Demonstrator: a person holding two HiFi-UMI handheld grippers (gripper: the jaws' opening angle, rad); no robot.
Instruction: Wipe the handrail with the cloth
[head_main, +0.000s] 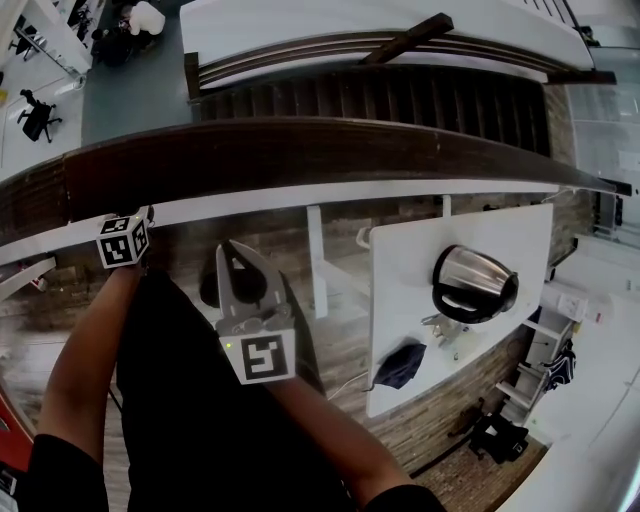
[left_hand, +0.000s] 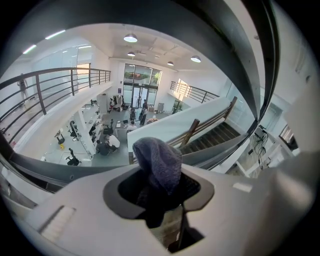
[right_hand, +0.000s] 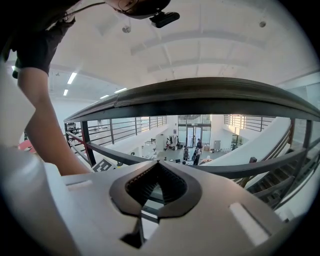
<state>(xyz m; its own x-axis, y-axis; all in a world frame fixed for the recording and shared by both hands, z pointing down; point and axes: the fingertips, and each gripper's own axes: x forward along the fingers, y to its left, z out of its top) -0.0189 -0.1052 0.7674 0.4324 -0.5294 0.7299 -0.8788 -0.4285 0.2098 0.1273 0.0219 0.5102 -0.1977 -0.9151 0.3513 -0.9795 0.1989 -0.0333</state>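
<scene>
Our left gripper (left_hand: 159, 199) is clamped on the dark cloth (left_hand: 159, 161), which bunches up out of the jaws just on our side of the handrail (head_main: 330, 150). Our right gripper (right_hand: 159, 167) hangs below the handrail, tips together on nothing. We judge the cloth light, soft and floppy, best pinched deep in its bunched middle, and the handrail stiff and smooth.

Smooth semi-gloss dark handrail (head_main: 300, 150), nubbly grey cloth (left_hand: 160, 161), polished metal kettle (head_main: 468, 272)
</scene>
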